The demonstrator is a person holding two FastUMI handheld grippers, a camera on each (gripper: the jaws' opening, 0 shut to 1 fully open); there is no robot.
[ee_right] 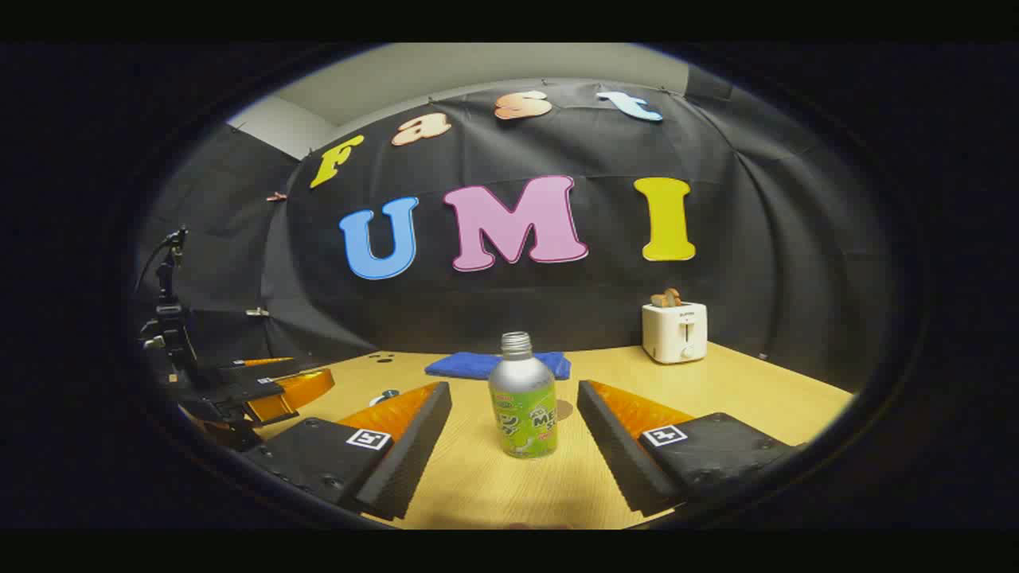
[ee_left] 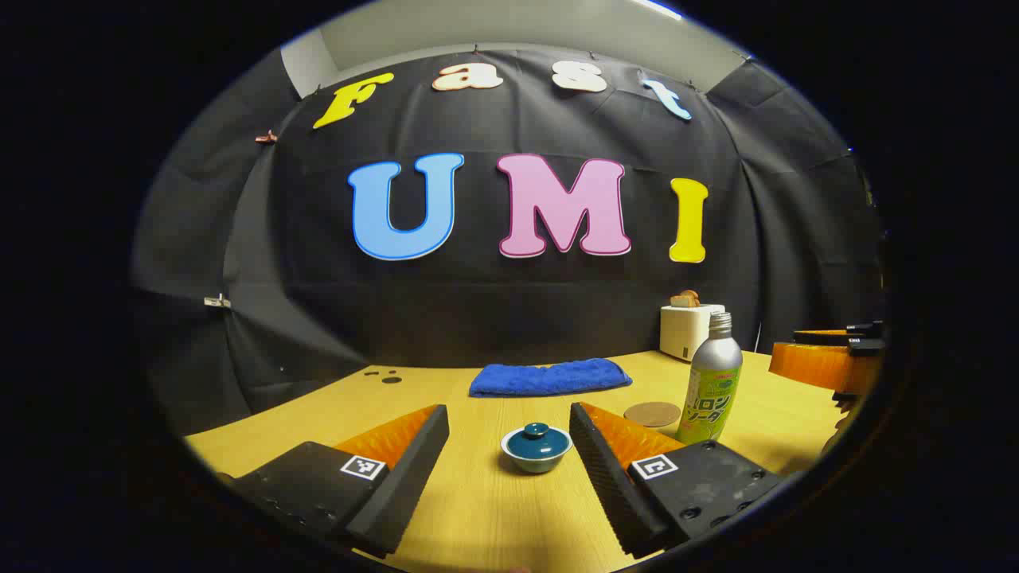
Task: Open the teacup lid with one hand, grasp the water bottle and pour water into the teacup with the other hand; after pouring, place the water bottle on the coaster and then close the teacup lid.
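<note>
A small teal teacup (ee_left: 536, 450) with its lid (ee_left: 536, 434) on stands on the wooden table, just beyond my left gripper (ee_left: 508, 414), which is open and in line with it. To its right stands a green and silver water bottle (ee_left: 711, 383), upright, with a round brown coaster (ee_left: 652, 414) beside it. In the right gripper view the bottle (ee_right: 523, 398) stands between the spread fingers of my right gripper (ee_right: 513, 390), open and touching nothing. The coaster (ee_right: 564, 411) peeks out behind the bottle.
A folded blue towel (ee_left: 549, 377) lies at the back of the table (ee_left: 478, 509). A white toaster (ee_left: 686, 330) stands at the back right. The right gripper (ee_left: 828, 362) shows at the right edge of the left gripper view. A stand (ee_right: 167, 318) rises at the left.
</note>
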